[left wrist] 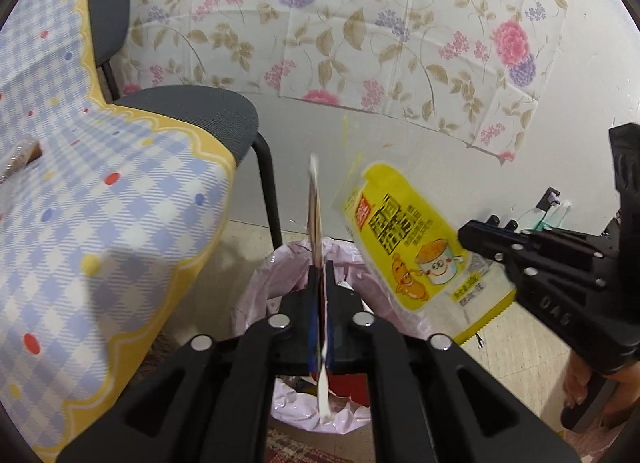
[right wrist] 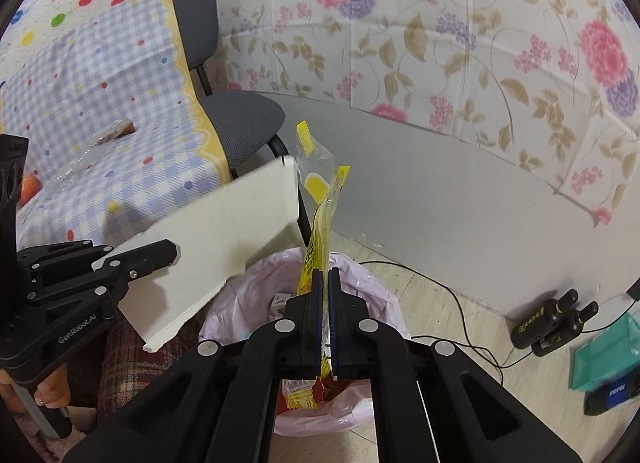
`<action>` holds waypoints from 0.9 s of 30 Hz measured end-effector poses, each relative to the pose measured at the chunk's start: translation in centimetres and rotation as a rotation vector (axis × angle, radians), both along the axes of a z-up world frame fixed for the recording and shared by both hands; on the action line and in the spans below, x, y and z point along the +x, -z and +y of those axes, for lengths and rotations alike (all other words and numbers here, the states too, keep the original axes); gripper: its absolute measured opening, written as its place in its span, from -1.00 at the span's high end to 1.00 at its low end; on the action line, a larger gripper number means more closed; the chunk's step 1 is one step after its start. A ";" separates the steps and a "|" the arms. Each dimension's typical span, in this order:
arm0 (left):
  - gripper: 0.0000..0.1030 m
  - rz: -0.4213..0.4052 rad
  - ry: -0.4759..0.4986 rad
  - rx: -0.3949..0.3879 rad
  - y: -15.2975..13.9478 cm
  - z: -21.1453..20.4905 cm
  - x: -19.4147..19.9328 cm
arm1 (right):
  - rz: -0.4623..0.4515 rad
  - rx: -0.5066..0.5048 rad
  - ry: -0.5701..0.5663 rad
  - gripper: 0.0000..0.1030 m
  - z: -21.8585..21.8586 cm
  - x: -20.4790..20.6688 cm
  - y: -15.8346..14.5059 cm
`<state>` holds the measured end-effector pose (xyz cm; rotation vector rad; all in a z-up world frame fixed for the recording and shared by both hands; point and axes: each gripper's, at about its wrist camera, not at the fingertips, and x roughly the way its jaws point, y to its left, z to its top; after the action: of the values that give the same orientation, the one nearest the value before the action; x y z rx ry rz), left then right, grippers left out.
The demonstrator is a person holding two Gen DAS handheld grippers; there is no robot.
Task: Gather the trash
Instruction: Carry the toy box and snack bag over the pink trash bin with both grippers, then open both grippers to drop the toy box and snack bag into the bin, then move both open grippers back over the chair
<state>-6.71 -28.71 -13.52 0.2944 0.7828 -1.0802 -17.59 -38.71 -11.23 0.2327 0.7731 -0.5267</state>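
Trash is right over the bin [right wrist: 360,283] now. The left tongs [left wrist: 320,275] pinch a flat white card [right wrist: 224,231], and the right tongs [right wrist: 326,283] pinch a yellow snack wrapper [left wrist: 420,247]. Neither is dropped yet. A clear wrapper [right wrist: 92,143] waits on the bench [left wrist: 100,203].

A floral sheet [right wrist: 460,43] (pink and purple blooms) hangs on the pale wall [right wrist: 420,191]; a grey-cushioned black chair [left wrist: 192,111] sits at a table under a blue checked cloth [left wrist: 100,223]; beige tiled floor [right wrist: 452,315].
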 end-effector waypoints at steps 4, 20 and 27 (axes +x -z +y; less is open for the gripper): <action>0.28 -0.012 -0.031 -0.008 -0.3 0.2 0.4 | 0.018 0.029 0.011 0.66 -0.9 0.5 1.1; 0.07 -0.079 -0.249 -0.080 -5.4 7.3 3.6 | -0.136 -0.020 -0.069 0.34 1.3 2.0 -5.7; 0.00 -0.104 -0.355 -0.082 -6.9 11.1 5.7 | -0.156 -0.027 -0.195 0.34 3.9 6.4 -7.4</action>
<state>-0.98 -17.64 -6.61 0.1341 0.6656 -0.7536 -11.22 -34.79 -3.82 0.1687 0.6287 -0.3299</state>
